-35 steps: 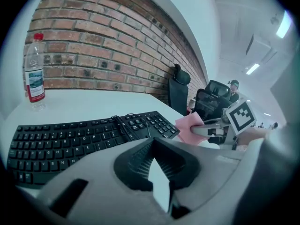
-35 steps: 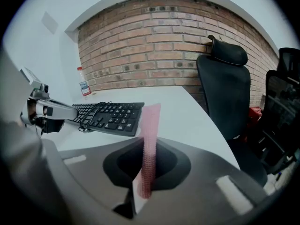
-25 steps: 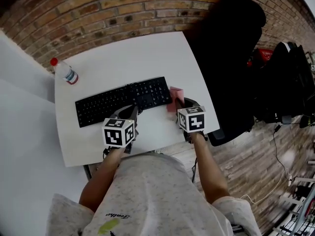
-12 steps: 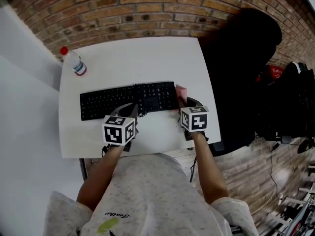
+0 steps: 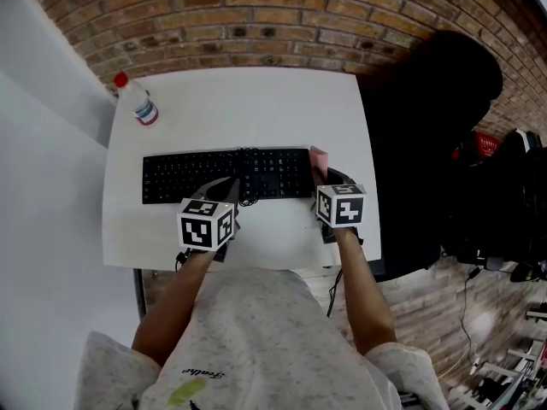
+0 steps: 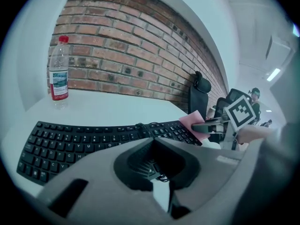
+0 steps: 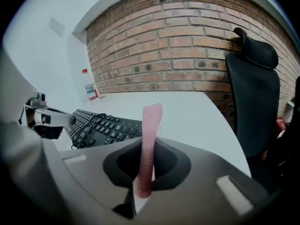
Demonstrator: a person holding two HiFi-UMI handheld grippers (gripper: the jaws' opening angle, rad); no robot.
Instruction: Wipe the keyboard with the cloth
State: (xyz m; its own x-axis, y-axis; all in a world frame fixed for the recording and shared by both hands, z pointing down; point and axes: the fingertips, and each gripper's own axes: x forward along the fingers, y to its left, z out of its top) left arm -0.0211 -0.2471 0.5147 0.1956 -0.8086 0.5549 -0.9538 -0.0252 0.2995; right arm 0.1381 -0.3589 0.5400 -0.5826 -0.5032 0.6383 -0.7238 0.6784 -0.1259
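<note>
A black keyboard (image 5: 224,175) lies across the white table (image 5: 248,105). My right gripper (image 5: 323,176) is shut on a pink cloth (image 5: 318,157), which stands up out of the jaws (image 7: 151,123) just off the keyboard's right end. My left gripper (image 5: 232,188) is over the keyboard's front edge near the middle, jaws shut (image 6: 152,142) with nothing clearly between them. A thin black cable (image 5: 248,196) loops over the keys close to its tip. In the left gripper view the right gripper (image 6: 212,124) holds the cloth (image 6: 191,121) beside the number pad.
A clear water bottle with a red cap (image 5: 137,101) stands at the table's far left corner. A black office chair (image 5: 427,135) is right of the table. A brick wall (image 5: 256,15) runs behind it. Bags and cables lie on the floor at the right.
The head camera has shifted, so the table sits squarer in view. Both grippers keep their places at the keyboard, the right one still holding the cloth at its right end.
</note>
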